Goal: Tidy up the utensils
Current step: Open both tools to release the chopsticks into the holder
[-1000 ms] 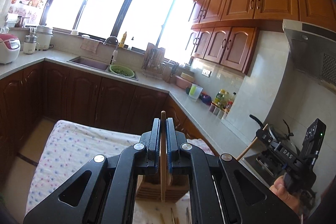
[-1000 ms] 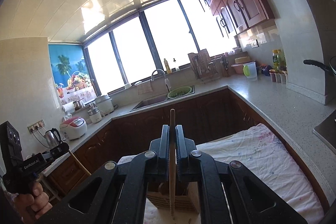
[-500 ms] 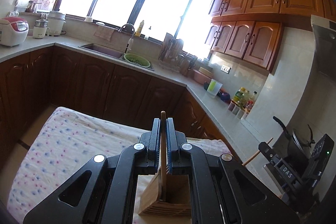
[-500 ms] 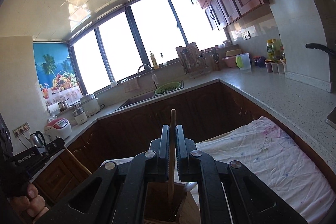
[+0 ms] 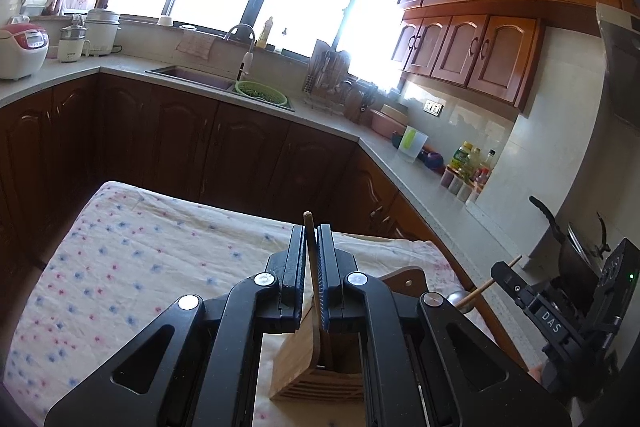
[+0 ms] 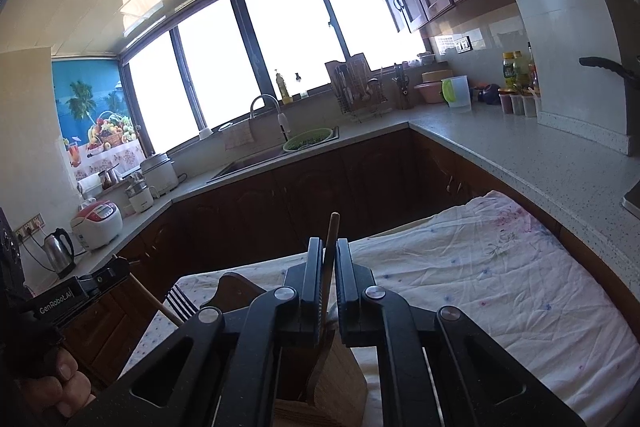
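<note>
My left gripper (image 5: 309,247) stands over a slatted wooden utensil holder (image 5: 304,375) on the table; its jaws have parted a little around a wooden-handled utensil (image 5: 314,279), which leans between them into the holder. My right gripper (image 6: 329,259) stands over the same holder (image 6: 340,379), jaws slightly apart around another wooden-handled utensil (image 6: 331,239) that also leans. In the right wrist view the left gripper's utensil shows as a dark fork (image 6: 180,303) on a wooden handle. The right gripper's body (image 5: 560,319) shows at the left wrist view's right edge.
The table has a flowered cloth (image 5: 132,267). A wooden board (image 5: 404,279) lies behind the holder. Dark cabinets and a grey counter (image 6: 540,163) wrap around, with a sink (image 5: 192,73), green colander (image 5: 260,93), bottles and a pan (image 5: 572,247) at the right.
Both grippers have dropped and tilted down toward the holder, lowering their utensils into it. Both pairs of jaws have loosened, and the handles now lean instead of standing straight.
</note>
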The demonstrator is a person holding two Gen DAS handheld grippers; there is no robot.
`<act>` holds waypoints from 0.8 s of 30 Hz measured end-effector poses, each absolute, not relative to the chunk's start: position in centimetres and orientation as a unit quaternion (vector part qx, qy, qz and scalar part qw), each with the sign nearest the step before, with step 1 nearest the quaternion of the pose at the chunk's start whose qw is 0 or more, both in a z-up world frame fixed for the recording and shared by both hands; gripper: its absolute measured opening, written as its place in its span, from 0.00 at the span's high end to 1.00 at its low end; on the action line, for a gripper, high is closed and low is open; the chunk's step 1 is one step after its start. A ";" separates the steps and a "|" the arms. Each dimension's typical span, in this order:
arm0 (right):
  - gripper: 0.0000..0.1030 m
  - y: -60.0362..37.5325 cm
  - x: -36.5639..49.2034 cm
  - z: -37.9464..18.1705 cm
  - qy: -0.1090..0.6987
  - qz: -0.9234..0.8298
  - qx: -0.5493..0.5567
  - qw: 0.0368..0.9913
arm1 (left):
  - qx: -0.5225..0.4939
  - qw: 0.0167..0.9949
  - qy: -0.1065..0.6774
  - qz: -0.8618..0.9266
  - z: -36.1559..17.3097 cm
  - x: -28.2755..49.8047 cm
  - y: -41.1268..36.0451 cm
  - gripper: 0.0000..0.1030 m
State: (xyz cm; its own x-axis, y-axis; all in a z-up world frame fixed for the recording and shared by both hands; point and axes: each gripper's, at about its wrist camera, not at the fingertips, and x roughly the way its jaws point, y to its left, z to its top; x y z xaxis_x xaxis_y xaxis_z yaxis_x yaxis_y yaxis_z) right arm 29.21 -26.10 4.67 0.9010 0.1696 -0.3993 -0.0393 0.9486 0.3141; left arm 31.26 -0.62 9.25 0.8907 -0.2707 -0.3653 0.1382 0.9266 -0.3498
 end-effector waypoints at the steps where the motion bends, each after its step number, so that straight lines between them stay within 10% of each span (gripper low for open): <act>1: 0.94 -26.1 29.2 4.7 0.216 0.054 0.151 0.963 | -0.158 0.959 0.209 -0.106 9.3 31.3 -0.7 0.95; 5: 0.92 -26.2 29.5 4.7 0.221 0.056 0.158 0.961 | -0.158 0.955 0.226 -0.113 9.4 31.7 -0.6 0.92; 8: 0.84 -26.4 29.5 4.8 0.225 0.063 0.170 0.957 | -0.167 0.951 0.234 -0.114 9.4 31.6 -0.2 0.68; 15: 0.10 -27.6 26.4 6.7 0.177 0.077 0.199 0.961 | -0.188 0.952 0.223 -0.091 9.7 28.5 1.3 0.16; 24: 0.04 -29.2 20.5 6.6 0.171 0.080 0.220 0.957 | -0.195 0.947 0.246 -0.072 8.1 22.7 3.5 0.07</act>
State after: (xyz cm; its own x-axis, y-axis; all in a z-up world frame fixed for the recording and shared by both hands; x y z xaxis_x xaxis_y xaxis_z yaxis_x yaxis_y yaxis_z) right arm 20.50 -29.23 6.62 0.9286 0.2284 -0.2926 -0.0773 0.8900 0.4493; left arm 22.67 3.52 8.13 0.8683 -0.2321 -0.4384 0.0398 0.9135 -0.4050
